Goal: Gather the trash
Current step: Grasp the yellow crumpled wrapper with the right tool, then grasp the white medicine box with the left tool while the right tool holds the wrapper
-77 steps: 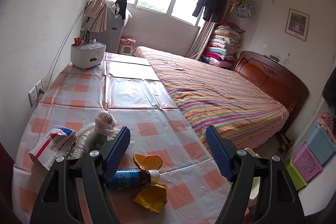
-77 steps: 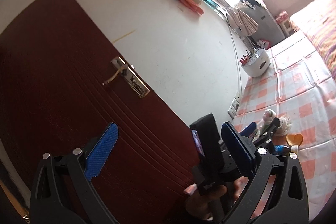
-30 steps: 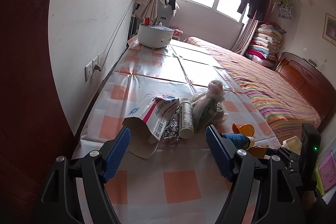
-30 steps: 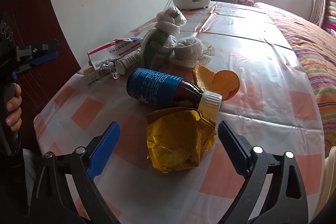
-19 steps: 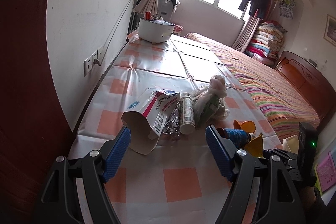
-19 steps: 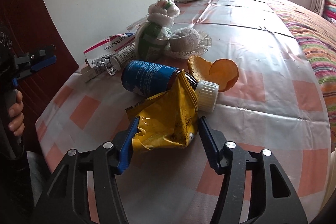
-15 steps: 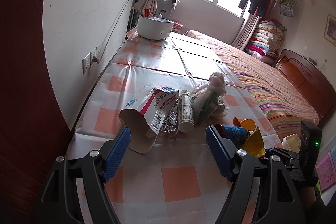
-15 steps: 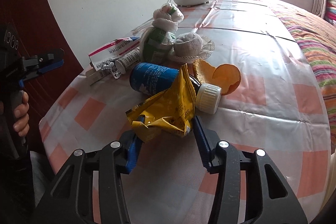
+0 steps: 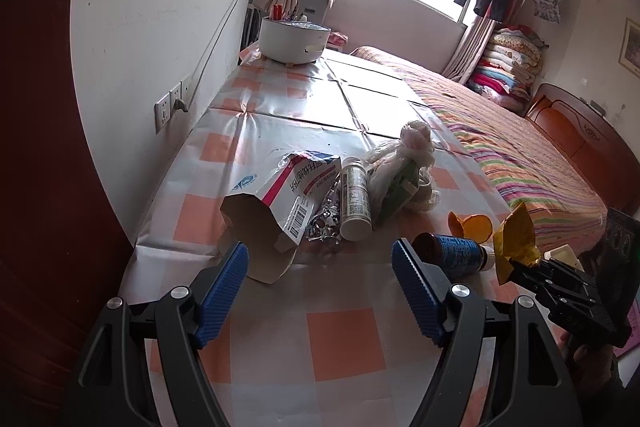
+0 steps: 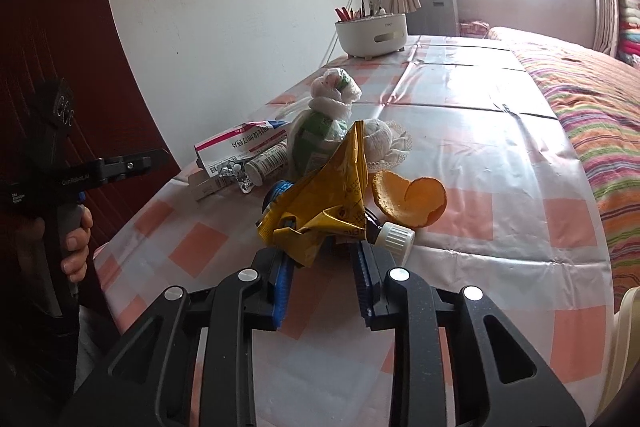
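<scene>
My right gripper (image 10: 320,259) is shut on a crumpled yellow wrapper (image 10: 324,199), lifted a little off the checked tablecloth (image 10: 500,187); the wrapper (image 9: 514,241) also shows at the right of the left wrist view. Behind it lie a blue-labelled brown bottle (image 9: 456,253) with a white cap (image 10: 396,237), an orange peel (image 10: 408,201), a tied white bag (image 10: 324,123), a small white vial (image 9: 354,201) and a torn medicine box (image 9: 280,203). My left gripper (image 9: 320,275) hangs open above the table's near end, just short of the box and vial, with nothing between its fingers.
A white pot (image 9: 294,39) with red utensils stands at the table's far end by the wall. A bed with a striped cover (image 9: 520,147) runs along the table's right side. A dark red door (image 10: 44,67) is at the left, and wall sockets (image 9: 168,105) sit above the table edge.
My right gripper closed on the yellow wrapper and lifted it off the table, standing it upright. The left gripper stayed open and barely moved.
</scene>
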Motion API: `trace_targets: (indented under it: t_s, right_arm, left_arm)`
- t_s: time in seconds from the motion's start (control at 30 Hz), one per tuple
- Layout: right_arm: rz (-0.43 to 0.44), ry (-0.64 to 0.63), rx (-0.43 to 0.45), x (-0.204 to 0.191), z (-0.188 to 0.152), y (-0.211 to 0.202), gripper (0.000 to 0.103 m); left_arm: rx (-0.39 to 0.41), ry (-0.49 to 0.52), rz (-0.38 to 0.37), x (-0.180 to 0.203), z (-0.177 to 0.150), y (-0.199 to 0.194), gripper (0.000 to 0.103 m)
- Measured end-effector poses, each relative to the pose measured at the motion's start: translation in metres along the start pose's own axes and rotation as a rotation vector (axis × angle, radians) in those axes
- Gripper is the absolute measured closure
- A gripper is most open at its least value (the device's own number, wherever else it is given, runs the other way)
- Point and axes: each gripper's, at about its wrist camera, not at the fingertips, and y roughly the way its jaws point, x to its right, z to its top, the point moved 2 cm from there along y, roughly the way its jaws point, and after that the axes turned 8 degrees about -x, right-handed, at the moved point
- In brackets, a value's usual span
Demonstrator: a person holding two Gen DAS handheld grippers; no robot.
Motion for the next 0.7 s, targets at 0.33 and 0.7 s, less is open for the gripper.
trace_targets:
  t_s: [0.33,0.7]
  right_arm:
    - [0.018,-0.020,0.033,-0.007,0.001,-0.010,0.077]
    - [0.034,0.023,0.075,0.006,0.004,-0.025,0.077]
  left_arm:
    - [-0.005,-0.138,-0.212,-0.007,0.011,0.014,0.031]
    - [-0.042,-0.413,-0.286,-0.036,0.026,0.056,0.031]
